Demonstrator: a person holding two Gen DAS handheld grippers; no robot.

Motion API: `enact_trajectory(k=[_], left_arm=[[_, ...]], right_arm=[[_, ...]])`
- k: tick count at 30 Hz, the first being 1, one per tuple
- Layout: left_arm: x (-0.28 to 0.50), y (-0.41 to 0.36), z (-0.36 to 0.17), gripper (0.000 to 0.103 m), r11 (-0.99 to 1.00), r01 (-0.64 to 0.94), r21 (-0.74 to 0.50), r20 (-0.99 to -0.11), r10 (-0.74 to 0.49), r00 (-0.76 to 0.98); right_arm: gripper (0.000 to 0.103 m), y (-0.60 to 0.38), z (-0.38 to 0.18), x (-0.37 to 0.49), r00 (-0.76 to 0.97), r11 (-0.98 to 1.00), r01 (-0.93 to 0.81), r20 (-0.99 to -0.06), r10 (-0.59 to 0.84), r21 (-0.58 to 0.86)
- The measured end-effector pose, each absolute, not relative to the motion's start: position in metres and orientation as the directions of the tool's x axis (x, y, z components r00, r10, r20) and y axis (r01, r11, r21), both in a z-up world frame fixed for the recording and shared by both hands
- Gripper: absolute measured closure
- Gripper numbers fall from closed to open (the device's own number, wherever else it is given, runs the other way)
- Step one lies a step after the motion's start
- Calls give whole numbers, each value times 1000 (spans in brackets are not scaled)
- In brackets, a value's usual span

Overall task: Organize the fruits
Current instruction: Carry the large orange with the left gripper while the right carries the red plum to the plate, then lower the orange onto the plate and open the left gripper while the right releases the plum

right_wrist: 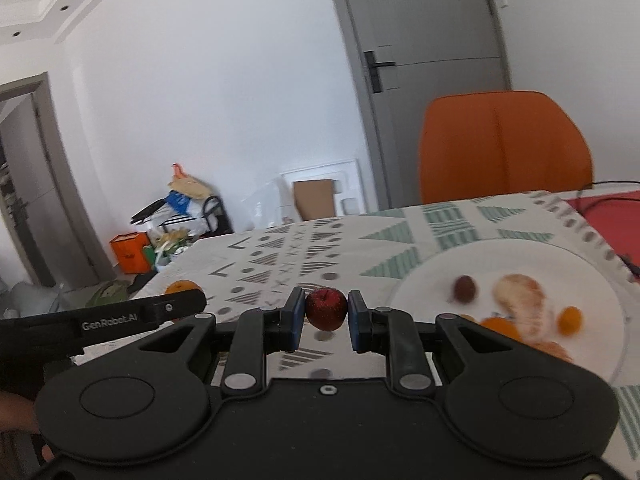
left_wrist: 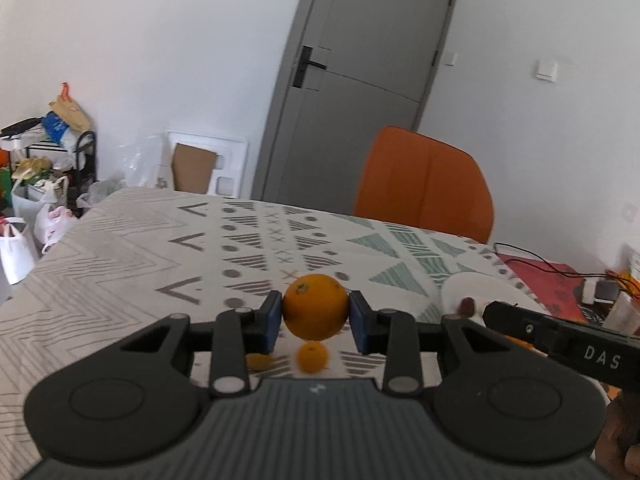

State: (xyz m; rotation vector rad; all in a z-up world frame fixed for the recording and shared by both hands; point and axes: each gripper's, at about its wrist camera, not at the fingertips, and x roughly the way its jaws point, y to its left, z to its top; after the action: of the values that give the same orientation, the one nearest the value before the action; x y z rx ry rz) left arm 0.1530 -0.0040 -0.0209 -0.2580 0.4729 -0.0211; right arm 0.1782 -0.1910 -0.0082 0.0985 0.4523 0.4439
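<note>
while several fruits already lie on the plate [right_wrist: 600, 300], left gripper [left_wrist: 316, 312] pinches an orange [left_wrist: 315, 306]; right gripper [right_wrist: 326, 312] pinches a small red fruit [right_wrist: 326, 309]; two small oranges [left_wrist: 312, 356] wait on the near table [left_wrist: 120, 248].

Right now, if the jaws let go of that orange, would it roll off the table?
The orange looks round and smooth, so it would probably roll. It seems firm, since the left gripper pinches it without denting. The tablecloth might slow it.
</note>
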Motion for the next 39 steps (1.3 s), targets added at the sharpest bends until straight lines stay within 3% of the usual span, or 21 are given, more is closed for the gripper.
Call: enact_trajectory(k=[22, 39], left_arm=[[183, -99, -26, 69, 966, 138, -217, -454, -225, 862], [205, -160, -40, 69, 958, 228, -176, -506, -286, 813]], right_arm=[[82, -299, -23, 175, 886, 965, -170, -398, 239, 201], [82, -347, -41, 177, 890, 955, -110, -401, 218, 274]])
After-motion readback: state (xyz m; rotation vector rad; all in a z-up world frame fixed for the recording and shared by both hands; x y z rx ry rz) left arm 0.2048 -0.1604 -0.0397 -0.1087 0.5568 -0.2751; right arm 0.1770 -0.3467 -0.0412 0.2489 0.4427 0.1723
